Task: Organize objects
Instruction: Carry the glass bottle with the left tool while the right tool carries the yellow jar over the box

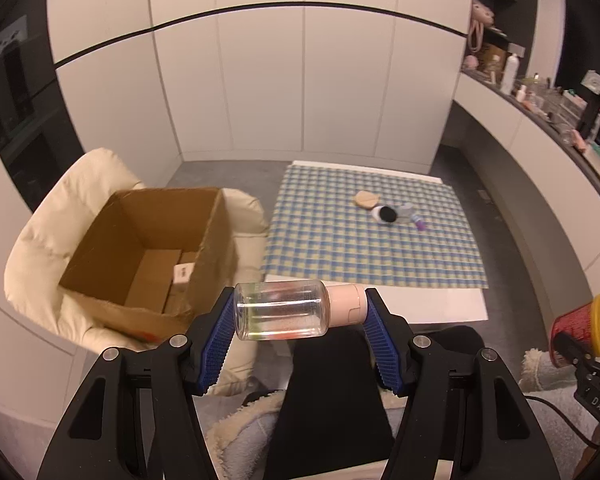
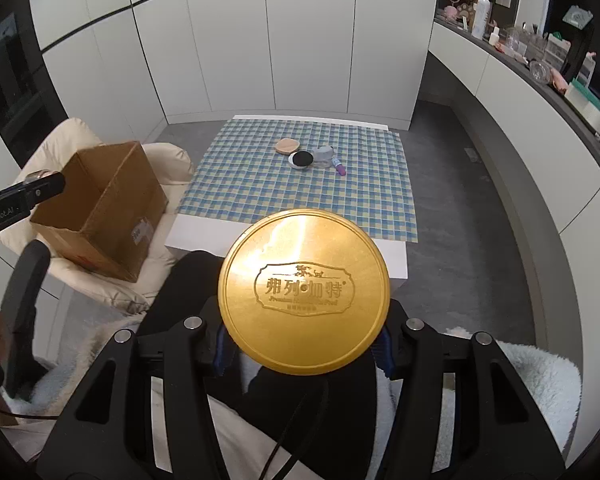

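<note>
Right now your left hand-held gripper (image 1: 300,314) pinches a clear bottle (image 1: 284,310) with a pink cap, held sideways between its blue pads, just beside the open cardboard box (image 1: 148,248) on the cream chair (image 1: 40,240). Your right hand-held gripper (image 2: 302,346) clamps a can with a gold lid (image 2: 303,292). Further off, small jars (image 2: 304,158) lie on the checked surface (image 2: 260,196).

Gold lid (image 2: 303,294) reads "弗列加特"; black claw arm (image 1: 598,402) reads "DAS"
</note>
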The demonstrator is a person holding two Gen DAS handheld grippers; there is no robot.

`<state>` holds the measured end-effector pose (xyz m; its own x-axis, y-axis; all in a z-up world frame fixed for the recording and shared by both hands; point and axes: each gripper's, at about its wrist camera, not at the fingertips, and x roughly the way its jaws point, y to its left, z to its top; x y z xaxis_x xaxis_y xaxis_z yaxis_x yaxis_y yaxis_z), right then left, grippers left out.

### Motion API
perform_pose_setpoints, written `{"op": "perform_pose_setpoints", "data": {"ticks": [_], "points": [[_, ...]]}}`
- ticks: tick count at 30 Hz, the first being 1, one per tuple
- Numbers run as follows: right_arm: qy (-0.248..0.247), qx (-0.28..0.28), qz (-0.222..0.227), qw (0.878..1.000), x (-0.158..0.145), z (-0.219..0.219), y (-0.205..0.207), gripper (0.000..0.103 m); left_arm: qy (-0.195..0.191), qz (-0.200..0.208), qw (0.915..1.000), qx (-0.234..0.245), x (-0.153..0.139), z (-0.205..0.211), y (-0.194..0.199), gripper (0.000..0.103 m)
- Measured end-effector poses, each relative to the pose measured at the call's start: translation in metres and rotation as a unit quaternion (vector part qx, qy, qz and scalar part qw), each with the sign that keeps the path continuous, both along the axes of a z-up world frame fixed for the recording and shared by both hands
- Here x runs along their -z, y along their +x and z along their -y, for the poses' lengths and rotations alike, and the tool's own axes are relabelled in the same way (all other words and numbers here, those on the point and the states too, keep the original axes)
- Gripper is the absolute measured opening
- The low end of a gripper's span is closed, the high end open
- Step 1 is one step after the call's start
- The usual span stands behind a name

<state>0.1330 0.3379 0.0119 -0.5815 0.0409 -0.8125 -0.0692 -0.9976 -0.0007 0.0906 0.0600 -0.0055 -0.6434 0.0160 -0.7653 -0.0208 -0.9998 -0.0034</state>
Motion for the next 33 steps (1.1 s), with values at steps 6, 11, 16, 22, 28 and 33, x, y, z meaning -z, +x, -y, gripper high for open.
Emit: {"op": "perform_pose_setpoints", "data": {"ticks": [6,11,16,22,28,33], "points": [[-0.002,-0.029,0.007,1.000,0.007,0.014,-0.013,0.056,-0.001,0.011,0.9994,-0.032,0.008,0.020,0.001,0.063],[-0.002,-0.060,0.009,0.998,0.010,0.033,-0.022,0.056,-0.001,0.020,0.9975,-0.068,0.013,0.043,0.007,0.063],[0.004,-0.108,0.008,0.994,0.013,0.065,-0.033,0.056,0.001,0.026,0.9929,-0.116,0.017,0.073,0.017,0.063],[-0.005,-0.165,0.005,0.986,0.015,0.102,-0.043,0.056,0.006,0.033,0.9859,-0.164,0.020,0.105,0.032,0.063],[-0.015,-0.221,0.015,0.975,0.024,0.145,-0.058,0.056,0.006,0.035,0.9774,-0.208,0.023,0.133,0.047,0.063],[-0.013,-0.265,0.025,0.964,0.031,0.182,-0.065,0.056,0.007,0.044,0.9695,-0.241,0.029,0.157,0.057,0.063]]}}
